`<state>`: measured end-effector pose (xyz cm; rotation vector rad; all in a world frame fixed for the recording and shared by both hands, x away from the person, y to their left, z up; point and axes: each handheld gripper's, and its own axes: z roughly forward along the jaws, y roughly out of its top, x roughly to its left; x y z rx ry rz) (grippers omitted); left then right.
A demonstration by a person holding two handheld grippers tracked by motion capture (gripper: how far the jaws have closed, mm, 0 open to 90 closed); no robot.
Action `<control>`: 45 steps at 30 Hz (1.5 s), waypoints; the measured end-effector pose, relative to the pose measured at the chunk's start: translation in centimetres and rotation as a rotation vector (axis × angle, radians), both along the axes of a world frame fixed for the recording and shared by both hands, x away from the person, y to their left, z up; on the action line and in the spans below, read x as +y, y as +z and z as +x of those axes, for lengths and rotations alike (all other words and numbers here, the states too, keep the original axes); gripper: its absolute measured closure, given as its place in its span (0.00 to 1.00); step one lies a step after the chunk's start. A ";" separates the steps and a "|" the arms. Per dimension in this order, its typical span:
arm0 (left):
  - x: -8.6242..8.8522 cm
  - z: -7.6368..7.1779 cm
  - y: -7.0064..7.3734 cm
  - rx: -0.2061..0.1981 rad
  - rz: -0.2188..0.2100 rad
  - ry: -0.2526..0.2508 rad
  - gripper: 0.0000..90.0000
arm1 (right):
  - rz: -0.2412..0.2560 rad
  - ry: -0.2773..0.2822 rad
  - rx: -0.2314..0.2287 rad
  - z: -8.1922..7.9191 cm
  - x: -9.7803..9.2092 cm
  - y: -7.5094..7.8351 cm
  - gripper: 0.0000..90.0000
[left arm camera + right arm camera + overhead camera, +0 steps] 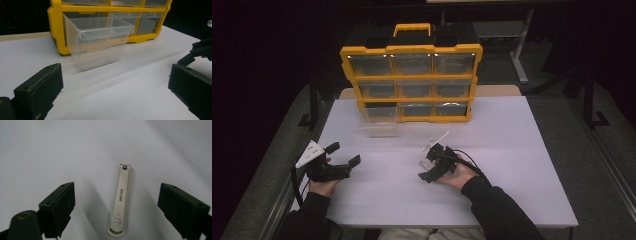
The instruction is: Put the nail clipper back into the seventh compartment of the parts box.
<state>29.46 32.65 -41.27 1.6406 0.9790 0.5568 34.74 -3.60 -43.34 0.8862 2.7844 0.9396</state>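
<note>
nail clipper [120, 201]: cream, cat print, flat on table | both grippers' jaws wide apart, holding nothing

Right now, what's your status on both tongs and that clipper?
Left tongs open, empty, facing the clear plastic drawer pulled out of the yellow organizer. Right tongs open, straddling the cream nail clipper on the white table. Nothing in the way.

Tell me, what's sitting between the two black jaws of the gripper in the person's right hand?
A cream nail clipper lies flat on the white table, in the gap of the open right gripper, untouched, as the right gripper view shows.
</note>
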 end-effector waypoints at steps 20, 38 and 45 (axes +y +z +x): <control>0.0 0.0 0.0 0.003 0.003 0.001 0.00 | 0.007 -0.032 -0.038 -0.1 0.4 -0.1 0.71; 0.0 0.0 0.0 0.000 0.002 0.000 0.00 | 0.010 -0.058 -0.015 0.3 0.2 -0.3 0.85; 0.1 0.0 0.0 0.000 0.003 0.000 0.00 | 0.030 -0.059 -0.015 0.3 0.0 0.1 0.85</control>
